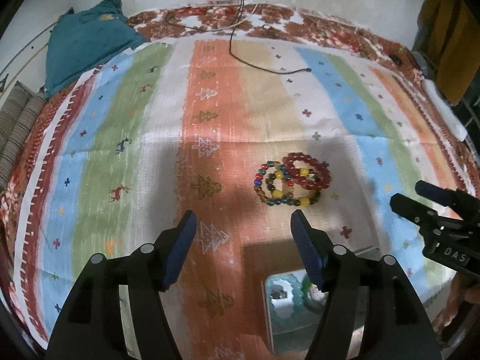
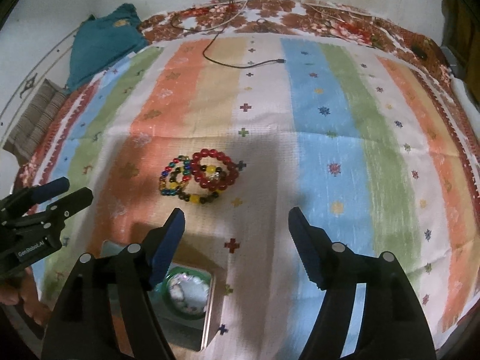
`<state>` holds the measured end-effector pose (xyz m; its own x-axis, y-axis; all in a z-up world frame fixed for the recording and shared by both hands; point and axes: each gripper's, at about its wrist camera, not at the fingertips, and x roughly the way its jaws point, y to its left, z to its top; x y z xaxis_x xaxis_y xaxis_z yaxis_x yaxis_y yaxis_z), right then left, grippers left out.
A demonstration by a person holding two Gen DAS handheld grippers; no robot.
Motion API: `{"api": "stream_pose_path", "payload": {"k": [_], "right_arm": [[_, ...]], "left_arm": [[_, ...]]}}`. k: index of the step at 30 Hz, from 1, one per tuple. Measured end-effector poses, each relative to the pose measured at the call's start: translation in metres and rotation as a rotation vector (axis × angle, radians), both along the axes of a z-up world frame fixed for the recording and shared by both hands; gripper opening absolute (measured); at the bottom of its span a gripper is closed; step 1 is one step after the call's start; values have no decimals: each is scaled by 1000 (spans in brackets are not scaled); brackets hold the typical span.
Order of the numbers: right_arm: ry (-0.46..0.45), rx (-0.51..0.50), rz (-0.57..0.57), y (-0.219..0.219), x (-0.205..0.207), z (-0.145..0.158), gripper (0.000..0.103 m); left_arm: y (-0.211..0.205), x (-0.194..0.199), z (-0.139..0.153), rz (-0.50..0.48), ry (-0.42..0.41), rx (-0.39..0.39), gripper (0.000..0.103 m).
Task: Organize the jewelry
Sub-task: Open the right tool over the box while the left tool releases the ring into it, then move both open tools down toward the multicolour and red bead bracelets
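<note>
Both grippers, left (image 1: 243, 225) and right (image 2: 237, 222), gape empty. Three bead bracelets (image 1: 292, 180) lie heaped at twelve o'clock, unsorted; box (image 2: 186, 297) at six holds one bangle.

White letters "DAS" are showing on the black body of the right gripper (image 1: 432, 198), at about four o'clock in the left wrist view; the word is running off past the edge, so the rest cannot be read. In the right wrist view, at about eight o'clock, the black body of the left gripper (image 2: 64, 190) is carrying the white label "GenRobot.AI". No other writing is showing legibly.
</note>
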<state>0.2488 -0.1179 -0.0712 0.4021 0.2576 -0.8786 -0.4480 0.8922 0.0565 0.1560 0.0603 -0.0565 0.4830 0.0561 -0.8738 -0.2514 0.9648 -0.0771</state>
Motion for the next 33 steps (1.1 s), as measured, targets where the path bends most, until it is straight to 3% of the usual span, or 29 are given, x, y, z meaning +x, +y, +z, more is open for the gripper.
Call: {"api": "stream_pose_path", "payload": {"k": [4, 17, 33], "right_arm": [[8, -13, 1, 4, 12, -6, 71], [33, -34, 10, 18, 40, -23, 71], [76, -51, -4, 29, 74, -52, 71]], "left_arm": [[2, 12, -11, -15, 33, 26, 65], [20, 42, -32, -15, 62, -40, 67], [19, 68, -61, -53, 138, -15, 67]]}}
